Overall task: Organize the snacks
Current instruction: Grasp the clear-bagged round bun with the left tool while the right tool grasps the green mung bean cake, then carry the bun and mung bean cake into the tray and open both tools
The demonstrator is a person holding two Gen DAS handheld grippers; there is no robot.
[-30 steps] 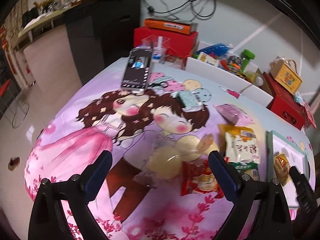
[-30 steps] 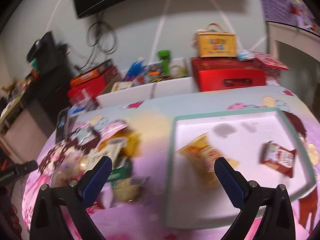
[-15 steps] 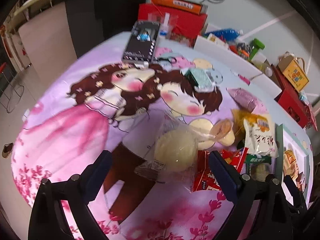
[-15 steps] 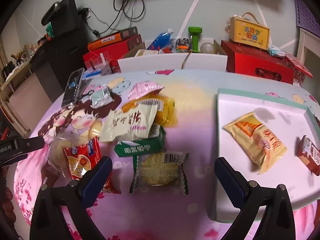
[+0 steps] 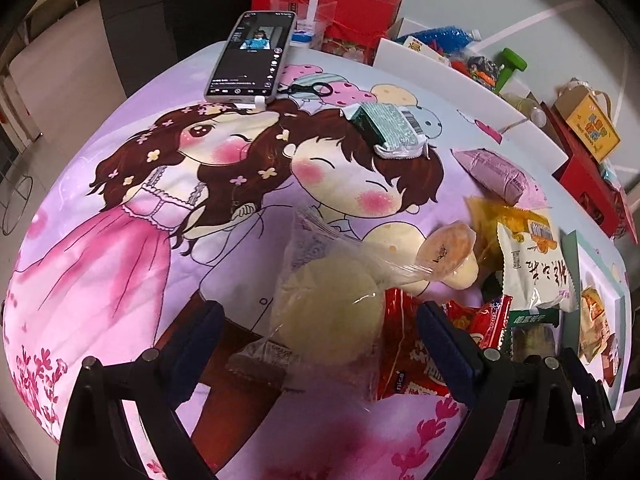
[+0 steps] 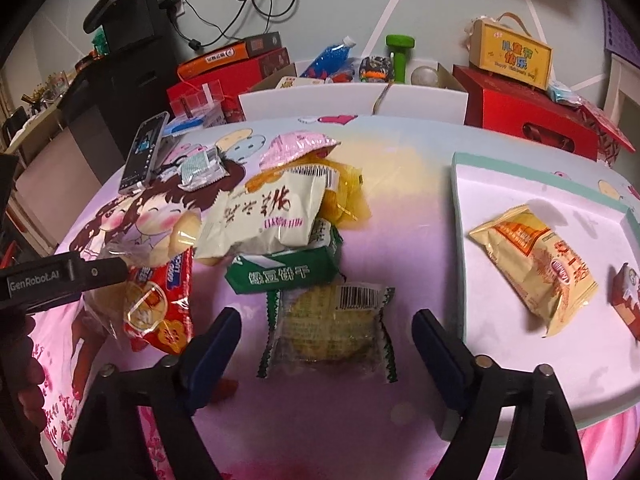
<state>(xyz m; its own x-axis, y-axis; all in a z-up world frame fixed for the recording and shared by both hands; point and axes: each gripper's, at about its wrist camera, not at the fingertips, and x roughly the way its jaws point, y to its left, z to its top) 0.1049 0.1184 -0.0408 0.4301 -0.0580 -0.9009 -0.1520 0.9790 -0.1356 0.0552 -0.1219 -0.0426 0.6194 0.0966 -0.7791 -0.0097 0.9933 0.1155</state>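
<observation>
Snack packets lie heaped on a cartoon-print tablecloth. My left gripper point(image 5: 320, 344) is open, its jaws on either side of a clear bag of round pale cakes point(image 5: 328, 316), beside a red packet point(image 5: 416, 360). My right gripper point(image 6: 326, 344) is open around a clear green-edged biscuit pack point(image 6: 328, 328). Behind that pack lie a green box point(image 6: 284, 272), a white packet point(image 6: 268, 212), a yellow bag point(image 6: 344, 196) and a pink packet point(image 6: 296, 148). A white tray point(image 6: 520, 192) at the right holds an orange packet point(image 6: 536, 268) and a red-brown one point(image 6: 626, 296).
A phone point(image 5: 252, 56) and a small green-white packet point(image 5: 388, 128) lie at the far side of the table. Red boxes point(image 6: 532, 120), a white box wall point(image 6: 352, 104) and clutter line the back edge. The left gripper's body point(image 6: 60, 280) shows at the right wrist view's left.
Both grippers have moved forward and down toward the snack pile. The right one swung left from over the tray to the biscuit pack. The left one closed in on the cake bag.
</observation>
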